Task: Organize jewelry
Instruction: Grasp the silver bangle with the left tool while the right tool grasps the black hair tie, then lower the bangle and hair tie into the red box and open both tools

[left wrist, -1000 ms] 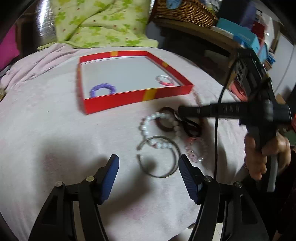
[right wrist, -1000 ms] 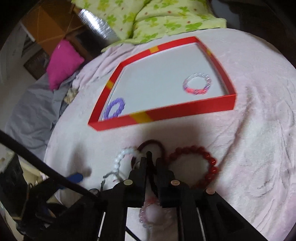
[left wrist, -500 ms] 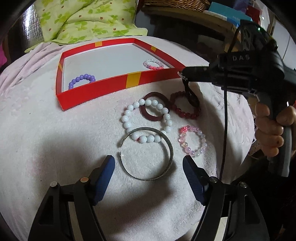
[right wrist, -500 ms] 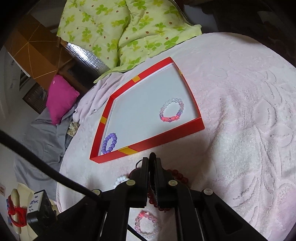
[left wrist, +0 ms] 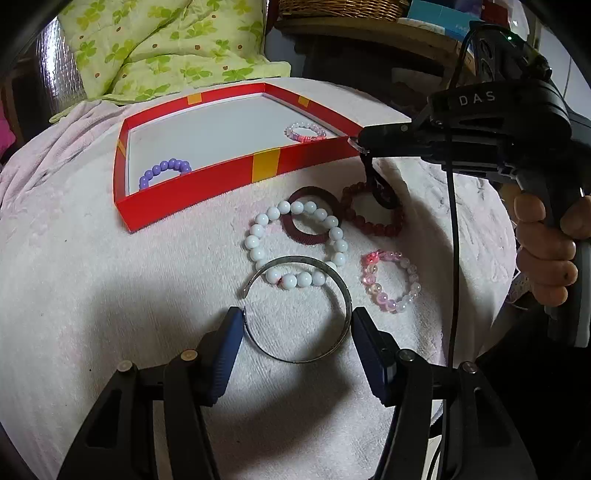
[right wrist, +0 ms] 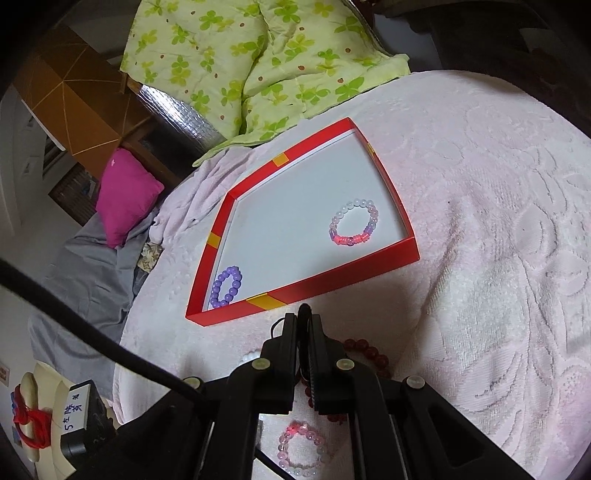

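Observation:
A red tray (left wrist: pixel 266 168) (right wrist: pixel 332 275) holds a purple bead bracelet (left wrist: pixel 164 171) (right wrist: pixel 226 287) and a pink-and-white one (left wrist: pixel 306 132) (right wrist: pixel 354 222). In front of it lie a white bead bracelet (left wrist: pixel 258 236), a maroon ring (left wrist: pixel 312 238), a dark red bead bracelet (left wrist: pixel 384 227) (right wrist: pixel 369 350), a pink crystal bracelet (left wrist: pixel 389 282) (right wrist: pixel 301 448) and a silver bangle (left wrist: pixel 341 291). My left gripper (left wrist: pixel 297 332) is open, its fingers on either side of the bangle. My right gripper (left wrist: pixel 360 146) (right wrist: pixel 303 325) is shut on a black hair tie (left wrist: pixel 382 188) that hangs above the dark red bracelet.
The jewelry lies on a pale pink towel (right wrist: pixel 498 258). A green floral quilt (left wrist: pixel 166 48) lies behind the tray. A magenta cushion (right wrist: pixel 123 197) is at the left. A wicker basket (left wrist: pixel 343 7) and boxes stand on a shelf at the back right.
My right gripper has lifted the black hair tie off the towel and risen. My left gripper has moved forward until its fingers stand on either side of the bangle.

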A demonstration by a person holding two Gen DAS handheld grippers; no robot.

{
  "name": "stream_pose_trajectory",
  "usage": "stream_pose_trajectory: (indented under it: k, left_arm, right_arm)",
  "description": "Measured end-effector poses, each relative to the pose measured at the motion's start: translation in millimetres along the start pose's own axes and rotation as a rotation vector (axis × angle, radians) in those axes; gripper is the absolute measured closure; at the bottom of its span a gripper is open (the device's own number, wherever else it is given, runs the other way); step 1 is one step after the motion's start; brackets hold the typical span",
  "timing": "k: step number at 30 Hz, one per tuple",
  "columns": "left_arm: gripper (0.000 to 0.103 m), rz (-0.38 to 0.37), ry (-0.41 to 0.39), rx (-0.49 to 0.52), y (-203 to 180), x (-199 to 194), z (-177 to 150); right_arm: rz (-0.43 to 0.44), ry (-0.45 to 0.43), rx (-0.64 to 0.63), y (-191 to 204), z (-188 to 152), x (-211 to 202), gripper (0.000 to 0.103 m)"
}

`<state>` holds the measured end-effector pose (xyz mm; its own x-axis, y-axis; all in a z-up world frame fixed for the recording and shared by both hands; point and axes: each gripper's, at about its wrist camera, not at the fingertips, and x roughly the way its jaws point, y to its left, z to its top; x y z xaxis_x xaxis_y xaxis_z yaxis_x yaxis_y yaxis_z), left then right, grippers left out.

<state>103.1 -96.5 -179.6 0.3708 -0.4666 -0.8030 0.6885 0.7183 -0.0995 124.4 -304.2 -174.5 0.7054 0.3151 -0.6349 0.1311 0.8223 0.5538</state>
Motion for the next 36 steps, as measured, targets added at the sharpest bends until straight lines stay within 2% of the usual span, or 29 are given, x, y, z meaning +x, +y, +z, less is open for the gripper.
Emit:
stream_pose_trajectory:
  k: [14,24,30,36]
  left_arm:
    - [0.042,-0.03,-0.089,-0.062,18.1,-25.0,9.7]
    - [0.042,-0.024,-0.16,-0.079,28.0,-39.5,34.3]
    - [0.042,0.048,-0.198,-0.078,43.7,-38.6,76.4]
    - [0.042,0.156,-0.18,-0.078,70.1,-1.6,126.1]
  right_arm:
    - [0.04,-0.041,-0.001,4.7,4.1,-7.9,0.096]
    - [0.094,-0.09,0.006,14.9,20.1,-6.2,0.096]
    - [0.121,-0.14,0.019,19.1,45.2,3.0,0.096]
    - [0.164,-0.161,0.077,22.3,67.1,19.4,0.096]
